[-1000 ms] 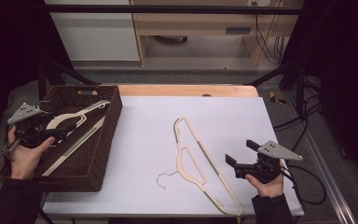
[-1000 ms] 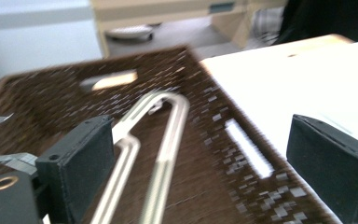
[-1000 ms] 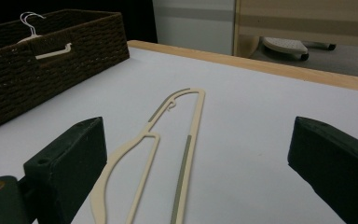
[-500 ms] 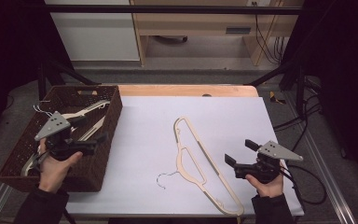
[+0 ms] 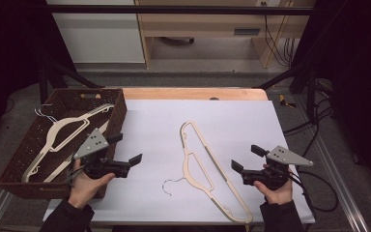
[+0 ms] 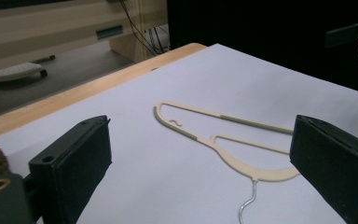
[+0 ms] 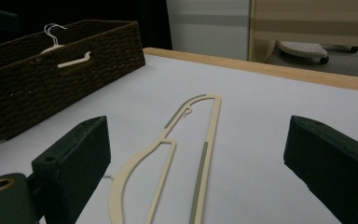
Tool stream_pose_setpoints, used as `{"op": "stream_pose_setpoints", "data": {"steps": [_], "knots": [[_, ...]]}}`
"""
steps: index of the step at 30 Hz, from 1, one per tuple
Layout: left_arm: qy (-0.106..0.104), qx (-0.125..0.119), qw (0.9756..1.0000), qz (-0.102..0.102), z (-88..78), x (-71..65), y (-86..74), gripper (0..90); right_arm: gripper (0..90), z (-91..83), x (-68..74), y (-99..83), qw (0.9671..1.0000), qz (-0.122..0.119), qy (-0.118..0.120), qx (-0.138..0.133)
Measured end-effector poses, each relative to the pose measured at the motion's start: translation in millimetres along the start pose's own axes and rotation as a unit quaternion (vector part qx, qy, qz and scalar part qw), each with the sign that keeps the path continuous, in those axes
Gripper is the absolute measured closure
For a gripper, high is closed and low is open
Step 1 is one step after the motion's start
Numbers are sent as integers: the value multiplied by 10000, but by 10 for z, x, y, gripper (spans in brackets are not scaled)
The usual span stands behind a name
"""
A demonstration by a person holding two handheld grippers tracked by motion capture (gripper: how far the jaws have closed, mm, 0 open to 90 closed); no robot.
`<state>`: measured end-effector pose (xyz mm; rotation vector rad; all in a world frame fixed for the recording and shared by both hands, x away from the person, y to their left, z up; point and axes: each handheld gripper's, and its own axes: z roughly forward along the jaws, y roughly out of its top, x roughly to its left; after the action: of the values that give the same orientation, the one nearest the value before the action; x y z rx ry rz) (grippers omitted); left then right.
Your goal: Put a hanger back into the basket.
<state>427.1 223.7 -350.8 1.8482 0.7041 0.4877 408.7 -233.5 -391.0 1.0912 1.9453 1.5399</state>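
A cream wooden hanger (image 5: 207, 164) with a wire hook lies flat on the white sheet, its hook toward the front. My left gripper (image 5: 125, 148) hovers open just right of the basket, pointing at the hanger (image 6: 242, 144), nothing between its jaws. My right gripper (image 5: 247, 157) is open too, held just right of the hanger (image 7: 168, 149) and facing it. The brown wicker basket (image 5: 120, 108) at the left holds more cream hangers (image 5: 60, 130). In the left gripper view, my left gripper (image 6: 200, 172) frames the hanger's shoulder.
The white sheet (image 5: 232, 116) covers most of the wooden table, whose bare edge (image 5: 193, 93) runs along the back. The basket (image 7: 51, 84) stands at the table's left side. Cables trail off the table's right side. A cabinet and a desk stand beyond.
My left gripper has moved right, from over the basket's left part to the sheet beside the basket, still open. The right gripper and the hanger on the sheet have stayed put.
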Motion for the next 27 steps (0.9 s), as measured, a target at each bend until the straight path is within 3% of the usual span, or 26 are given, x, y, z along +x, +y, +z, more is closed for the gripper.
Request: {"op": "stream_pose_setpoints", "data": {"steps": [9,16,27], "knots": [[-334,428,9985,79,372,-229,-147,54,75,-12,28,7,9999,0,116,28],[-568,804,9950,139,617,-358,-258,74,79,29,78,-7,9999,-68,107,108],[-800,1153,9900,144,935,-510,-410,107,66,93,156,-35,9993,-139,218,266]]}}
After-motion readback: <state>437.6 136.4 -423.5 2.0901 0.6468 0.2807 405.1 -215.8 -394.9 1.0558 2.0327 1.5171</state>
